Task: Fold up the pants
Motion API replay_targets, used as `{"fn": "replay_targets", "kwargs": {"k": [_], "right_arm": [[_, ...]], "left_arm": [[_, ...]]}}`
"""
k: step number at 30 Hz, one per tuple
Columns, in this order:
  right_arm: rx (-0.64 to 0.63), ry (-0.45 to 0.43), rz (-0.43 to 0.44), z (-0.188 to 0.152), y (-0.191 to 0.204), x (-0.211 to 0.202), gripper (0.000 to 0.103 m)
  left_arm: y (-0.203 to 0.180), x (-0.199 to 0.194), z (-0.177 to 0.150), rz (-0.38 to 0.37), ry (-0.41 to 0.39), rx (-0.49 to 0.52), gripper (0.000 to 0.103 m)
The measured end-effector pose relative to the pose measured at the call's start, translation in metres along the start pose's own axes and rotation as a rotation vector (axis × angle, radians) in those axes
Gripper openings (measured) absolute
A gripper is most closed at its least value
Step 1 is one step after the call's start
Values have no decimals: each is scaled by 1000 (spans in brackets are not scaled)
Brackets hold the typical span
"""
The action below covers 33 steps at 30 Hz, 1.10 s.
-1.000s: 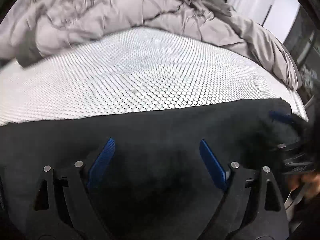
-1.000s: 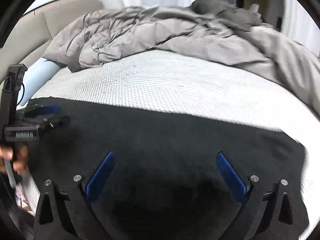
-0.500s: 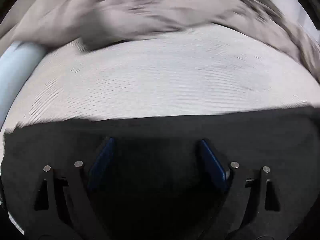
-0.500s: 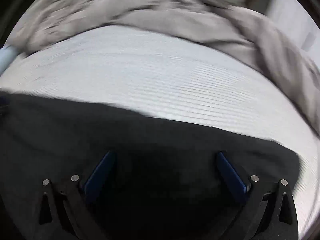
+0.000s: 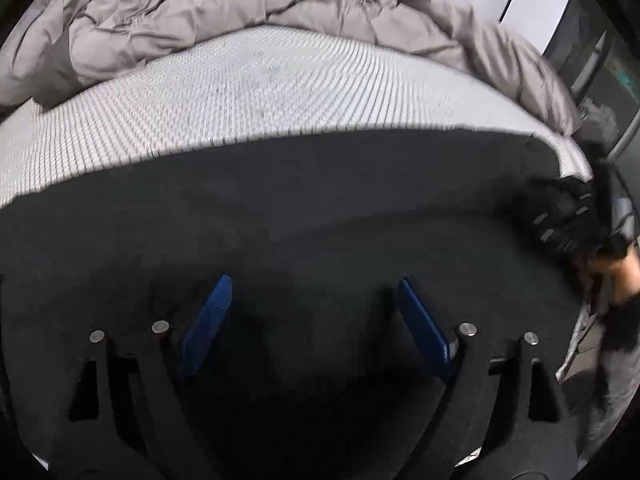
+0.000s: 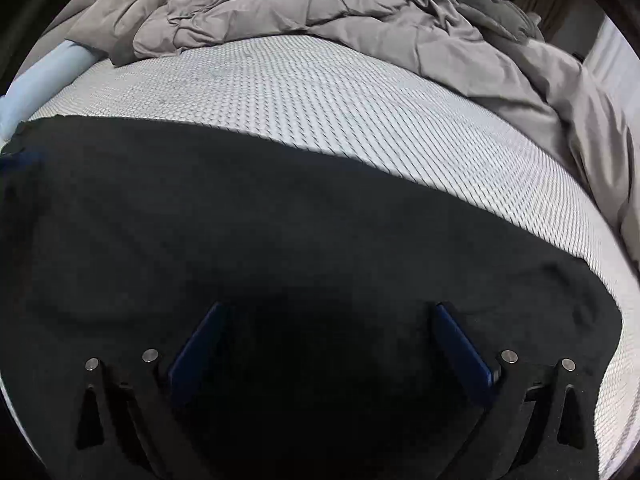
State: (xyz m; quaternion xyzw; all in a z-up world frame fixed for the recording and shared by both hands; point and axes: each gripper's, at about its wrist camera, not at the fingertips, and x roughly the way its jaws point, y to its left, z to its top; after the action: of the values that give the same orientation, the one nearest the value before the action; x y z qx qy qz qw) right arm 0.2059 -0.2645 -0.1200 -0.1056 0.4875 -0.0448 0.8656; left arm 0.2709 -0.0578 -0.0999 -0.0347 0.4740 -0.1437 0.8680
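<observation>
The black pants (image 5: 304,208) lie spread flat across the near part of the mattress (image 5: 256,92), a long dark band running left to right with its far edge straight against the white honeycomb cover. A rumpled grey duvet (image 5: 208,4) is heaped along the far side, well apart from the garment.

Both tongs hover over the cloth and grip nothing. The left gripper (image 5: 316,320) has its 2 blue pads (image 5: 206,320) spread wide, with only flat fabric showing between them. The right gripper (image 6: 328,344) stands just as wide above the pants (image 6: 280,216) — nothing pinched there either. In the left view the right gripper (image 5: 568,216) shows at the right edge, near the end of the garment.

This looks like the moment between folds: the pants appear laid out, perhaps already doubled lengthwise, though the dark cloth hides any seam or layer, so I cannot tell.

The next move likely calls for bringing each tong down onto an edge or corner, closing on every layer there, then carrying both ends together — evenly, so the fabric does not bunch or drag on the mattress.
</observation>
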Motion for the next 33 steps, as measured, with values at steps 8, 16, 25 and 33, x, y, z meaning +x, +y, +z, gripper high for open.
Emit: {"fn": "replay_targets", "kwargs": {"k": [8, 16, 25, 33], "right_arm": [[211, -46, -227, -99, -112, -63, 102], [739, -210, 279, -170, -185, -104, 102], [1022, -262, 476, -158, -199, -52, 64], [714, -380, 284, -77, -127, -108, 19]], "left_arm": [[-47, -42, -18, -31, -75, 28, 84], [-184, -12, -56, -179, 12, 267, 84], [-164, -27, -49, -180, 1, 202, 85], [-58, -62, -24, -82, -150, -110, 85]]}}
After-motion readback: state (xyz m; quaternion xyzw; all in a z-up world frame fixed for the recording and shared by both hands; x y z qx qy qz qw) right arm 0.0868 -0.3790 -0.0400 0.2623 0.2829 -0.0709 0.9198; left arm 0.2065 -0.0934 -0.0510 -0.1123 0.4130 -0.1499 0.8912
